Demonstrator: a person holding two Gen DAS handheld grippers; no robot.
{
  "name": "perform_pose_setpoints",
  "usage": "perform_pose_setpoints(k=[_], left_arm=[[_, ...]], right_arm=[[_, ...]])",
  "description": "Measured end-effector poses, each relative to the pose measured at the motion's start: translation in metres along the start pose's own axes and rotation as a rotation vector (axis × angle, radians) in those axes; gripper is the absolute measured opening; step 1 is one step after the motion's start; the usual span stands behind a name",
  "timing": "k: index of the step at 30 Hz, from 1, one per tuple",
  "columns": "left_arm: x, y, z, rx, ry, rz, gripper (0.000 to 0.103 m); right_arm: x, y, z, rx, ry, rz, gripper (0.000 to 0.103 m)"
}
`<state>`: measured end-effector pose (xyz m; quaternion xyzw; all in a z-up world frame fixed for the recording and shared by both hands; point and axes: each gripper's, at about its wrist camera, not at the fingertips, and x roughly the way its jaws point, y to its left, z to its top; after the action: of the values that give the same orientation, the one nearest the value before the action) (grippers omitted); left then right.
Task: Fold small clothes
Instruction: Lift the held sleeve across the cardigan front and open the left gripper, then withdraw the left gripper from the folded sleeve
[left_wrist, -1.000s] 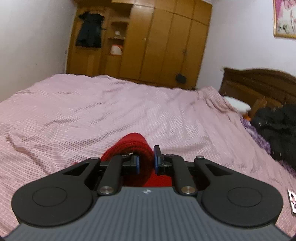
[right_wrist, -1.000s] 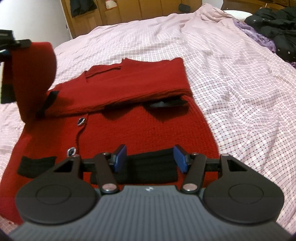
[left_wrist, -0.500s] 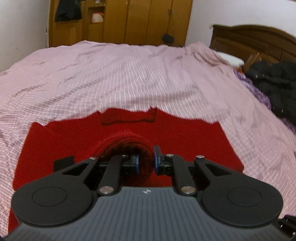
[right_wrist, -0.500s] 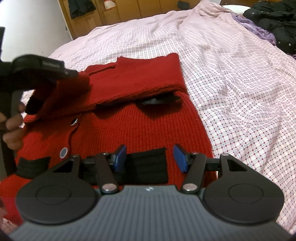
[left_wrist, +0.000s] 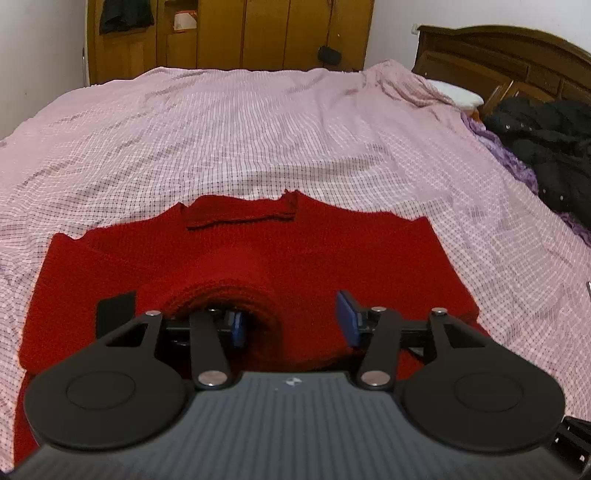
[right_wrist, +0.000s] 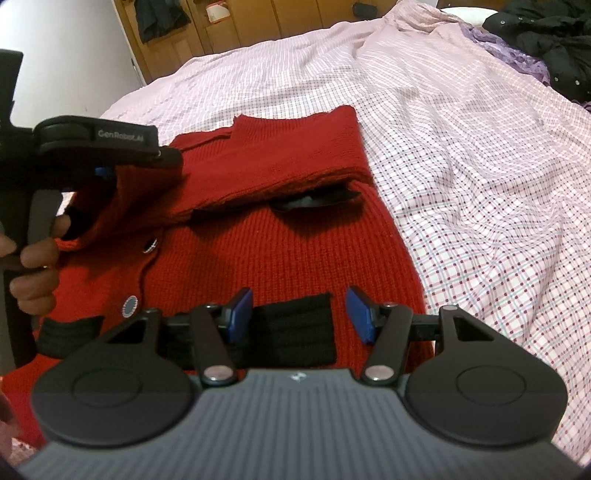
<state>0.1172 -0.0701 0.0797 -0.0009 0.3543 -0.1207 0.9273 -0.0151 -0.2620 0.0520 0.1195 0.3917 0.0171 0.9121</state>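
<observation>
A small red knit cardigan (right_wrist: 280, 254) with black pocket trims lies flat on the bed, its right sleeve folded across the chest. It fills the near part of the left wrist view (left_wrist: 258, 254). My left gripper (left_wrist: 293, 325) is open; the folded left sleeve (left_wrist: 225, 299) still drapes over its left finger. From the right wrist view the left gripper (right_wrist: 110, 162) hovers low over the cardigan's left side. My right gripper (right_wrist: 299, 314) is open and empty above the black pocket trim (right_wrist: 295, 328) near the hem.
The bed has a pink checked sheet (left_wrist: 295, 129). A black jacket (left_wrist: 546, 147) and purple cloth lie at the right by the wooden headboard (left_wrist: 498, 55). Wooden wardrobes (left_wrist: 229, 33) stand beyond the bed.
My left gripper carried the left sleeve down and across over the cardigan, then opened its jaws. The right gripper stayed open over the hem.
</observation>
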Motion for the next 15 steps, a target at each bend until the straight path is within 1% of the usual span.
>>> perform_pose_setpoints(k=[5,10,15], left_arm=[[-0.009,0.000,-0.001,-0.013,0.032,0.008,0.057],[-0.021,0.002,-0.003,-0.008,0.070,0.036,0.058],[-0.034,0.009,-0.009,-0.032,0.116,0.039,0.058]], right_arm=[[-0.001,-0.001,0.001,0.005,0.001,0.001,0.058],[-0.003,0.002,0.001,0.001,0.001,0.000,0.058],[-0.007,0.006,0.000,-0.005,0.001,0.003,0.059]])
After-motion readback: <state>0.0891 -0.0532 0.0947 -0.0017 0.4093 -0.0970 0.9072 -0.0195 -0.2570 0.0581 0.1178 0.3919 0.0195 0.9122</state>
